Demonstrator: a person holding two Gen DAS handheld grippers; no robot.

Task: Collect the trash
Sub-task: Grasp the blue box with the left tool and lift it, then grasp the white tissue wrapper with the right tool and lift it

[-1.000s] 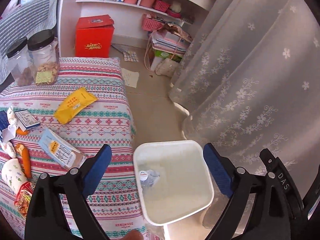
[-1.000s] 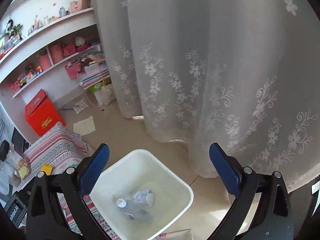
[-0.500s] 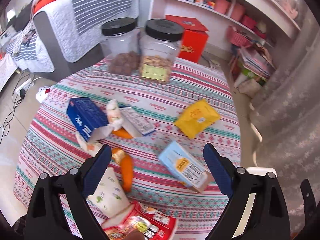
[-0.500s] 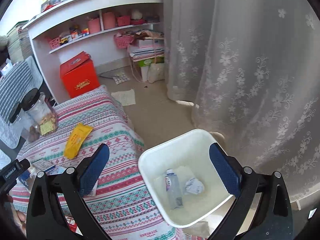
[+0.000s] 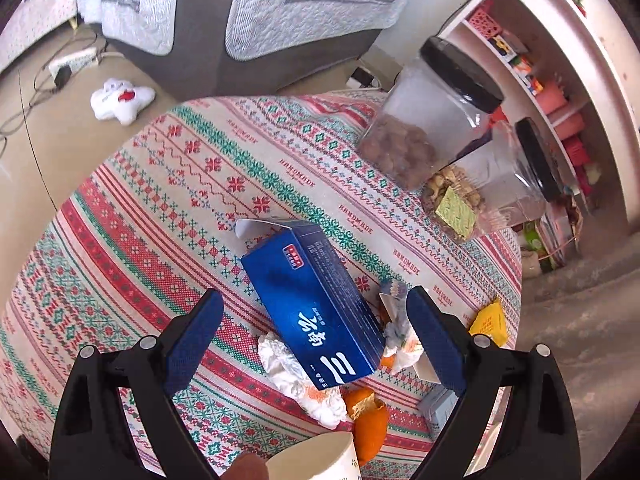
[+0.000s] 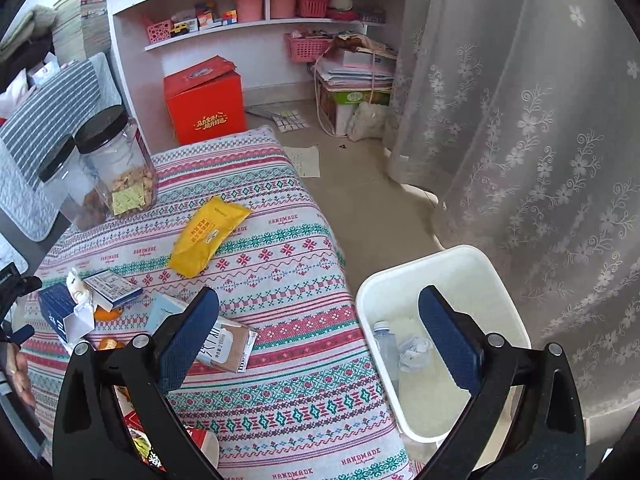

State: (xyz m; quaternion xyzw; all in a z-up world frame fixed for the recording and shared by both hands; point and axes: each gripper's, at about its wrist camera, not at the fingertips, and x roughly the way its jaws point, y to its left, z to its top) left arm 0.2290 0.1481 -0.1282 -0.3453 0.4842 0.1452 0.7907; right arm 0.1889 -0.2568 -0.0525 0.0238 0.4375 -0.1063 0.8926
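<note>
While left gripper (image 5: 314, 332), jaws wide and empty, is held over blue box (image 5: 316, 308) mid-table, crumpled tissue (image 5: 296, 376) underneath may be dragged. Right gripper (image 6: 320, 340) also spread, empty. 2 items seen in white bin (image 6: 500, 280) beside table's right edge.

Both views are bright with diffuse daylight. In the right wrist view, light filters through the lace curtain (image 6: 520, 120), which reads pale and slightly washed out; the white bin (image 6: 496, 276) beside it nears overexposure. Shadows on the patterned tabletop (image 5: 168, 184) are soft and short. Fisheye distortion bends straight lines strongly toward the edges, and dark vignetting fills the corners. In the left wrist view, the clear jars (image 5: 436, 120) show mild motion blur; the centre stays sharp.
</note>
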